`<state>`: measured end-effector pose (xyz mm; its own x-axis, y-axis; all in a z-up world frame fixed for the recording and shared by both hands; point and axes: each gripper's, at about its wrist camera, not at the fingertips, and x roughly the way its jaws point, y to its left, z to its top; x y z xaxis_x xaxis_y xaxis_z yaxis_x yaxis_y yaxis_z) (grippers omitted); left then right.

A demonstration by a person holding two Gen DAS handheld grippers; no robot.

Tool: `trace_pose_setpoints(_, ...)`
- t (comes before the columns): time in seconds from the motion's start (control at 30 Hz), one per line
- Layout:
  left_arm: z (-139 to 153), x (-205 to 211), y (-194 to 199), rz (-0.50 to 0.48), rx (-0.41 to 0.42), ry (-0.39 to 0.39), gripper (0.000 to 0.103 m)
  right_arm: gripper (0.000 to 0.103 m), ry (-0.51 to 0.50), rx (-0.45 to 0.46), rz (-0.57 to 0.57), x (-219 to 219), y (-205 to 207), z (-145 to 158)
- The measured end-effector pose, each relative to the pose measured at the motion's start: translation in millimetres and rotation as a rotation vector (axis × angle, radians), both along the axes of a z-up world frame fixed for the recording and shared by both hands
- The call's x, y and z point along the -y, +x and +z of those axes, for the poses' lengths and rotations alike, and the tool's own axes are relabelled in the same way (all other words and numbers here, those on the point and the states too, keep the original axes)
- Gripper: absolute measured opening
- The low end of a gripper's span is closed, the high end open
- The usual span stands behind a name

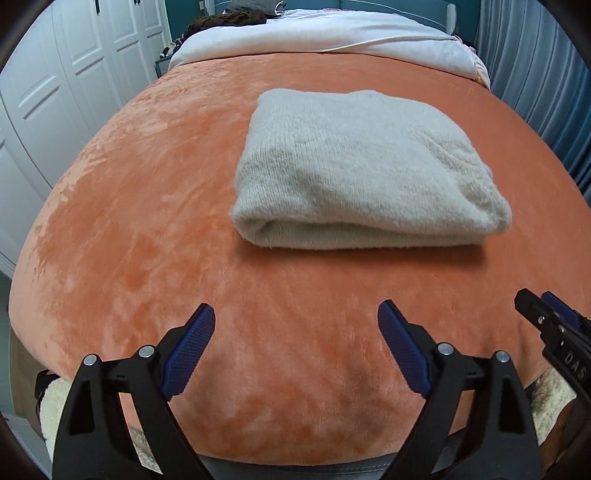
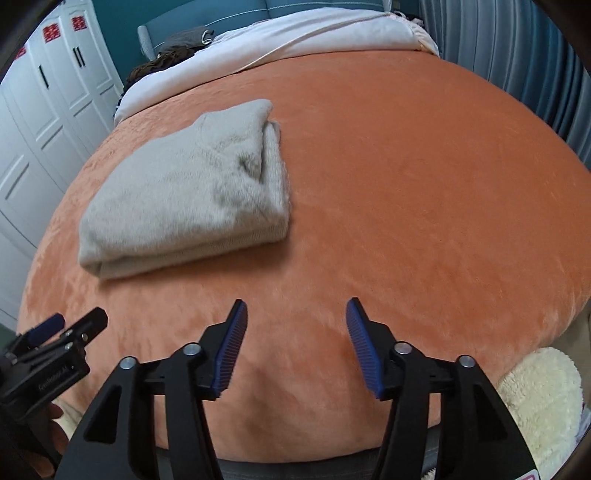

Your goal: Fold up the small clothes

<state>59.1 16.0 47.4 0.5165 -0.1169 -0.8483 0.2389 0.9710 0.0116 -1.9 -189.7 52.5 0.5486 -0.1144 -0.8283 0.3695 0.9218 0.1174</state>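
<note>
A fuzzy cream garment [image 1: 354,170] lies folded into a thick rectangle on the orange blanket [image 1: 129,229]; in the right wrist view the garment [image 2: 184,199] sits left of centre. My left gripper [image 1: 297,314] is open over bare blanket near the bed's front edge, short of the garment, with nothing between its blue pads. My right gripper [image 2: 297,310] is open too, also empty and apart from the garment. Each gripper shows at the edge of the other's view: the right gripper [image 1: 546,314] at lower right, the left gripper [image 2: 74,325] at lower left.
White bedding [image 1: 332,40] and dark clothes [image 1: 229,18] lie at the far end of the bed. White wardrobe doors [image 1: 55,92] stand on the left, a blue-grey curtain [image 1: 535,74] on the right. Cream fleece [image 2: 539,402] shows at the near edge.
</note>
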Motion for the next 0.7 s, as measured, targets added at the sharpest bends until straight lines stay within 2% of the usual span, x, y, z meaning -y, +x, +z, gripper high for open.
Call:
trace_pose_setpoints(0.17,-10,6,-13,0.000,0.021,0.016,0.087,0.067,-0.049,0.053,0.010,-8,-14,-9)
trace_pose_setpoints(0.3,-22,10,-19,-0.001,0.054,0.051,0.087,0.069,-0.114,0.075,0.013,-15,-20,-19)
trace_pose_setpoints(0.53,-38,2,-20,0.062,0.083,0.031,0.087,0.073,-0.132,0.070,0.036,-20,-17,-35)
trace_pose_setpoints(0.7,-47,2,-21,0.064,0.111,0.038,0.089,0.074,-0.138,0.069,0.049,-28,-13,-47)
